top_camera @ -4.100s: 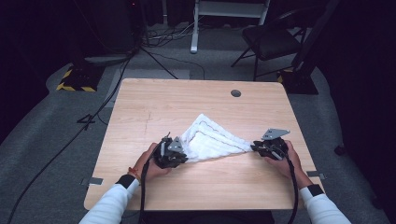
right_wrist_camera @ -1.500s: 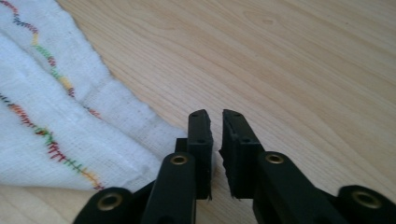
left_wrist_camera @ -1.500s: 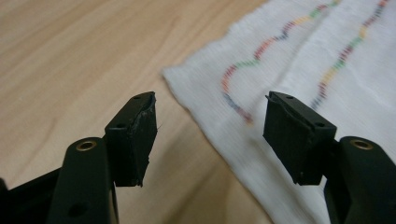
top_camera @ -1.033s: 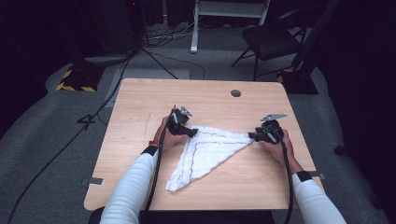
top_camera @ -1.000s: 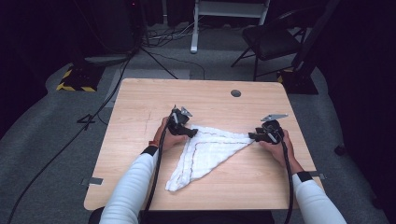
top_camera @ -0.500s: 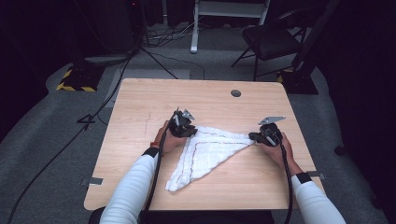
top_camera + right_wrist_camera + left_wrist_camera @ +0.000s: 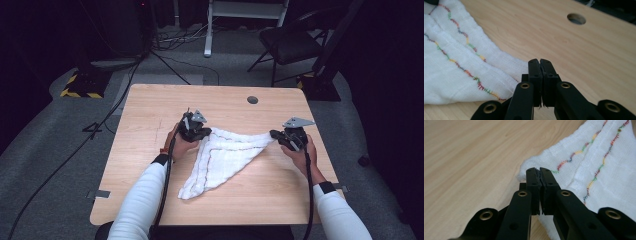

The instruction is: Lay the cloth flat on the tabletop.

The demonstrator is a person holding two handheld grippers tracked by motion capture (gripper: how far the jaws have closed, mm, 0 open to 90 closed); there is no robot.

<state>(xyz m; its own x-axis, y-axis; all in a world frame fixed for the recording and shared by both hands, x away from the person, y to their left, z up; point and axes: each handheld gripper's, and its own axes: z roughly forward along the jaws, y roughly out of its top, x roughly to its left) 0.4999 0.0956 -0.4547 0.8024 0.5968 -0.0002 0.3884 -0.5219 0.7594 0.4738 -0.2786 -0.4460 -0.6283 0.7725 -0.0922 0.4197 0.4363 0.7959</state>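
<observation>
Between the pressed-together jaws of the left hand-held gripper [image 7: 539, 178] a corner of the white cloth [image 7: 225, 157] is pinched, and the right hand-held gripper [image 7: 540, 68] has likewise just closed, nipping the opposite corner. From both, the cloth's stitched top edge spans taut from one hand-held gripper to the other, its long axis running between them, while the remainder trails toward the person in a point resting on the worktop [image 7: 150, 110]. Each hand is equally near its own corner; judged so, any coming lift or fold depends on keeping that edge level.
</observation>
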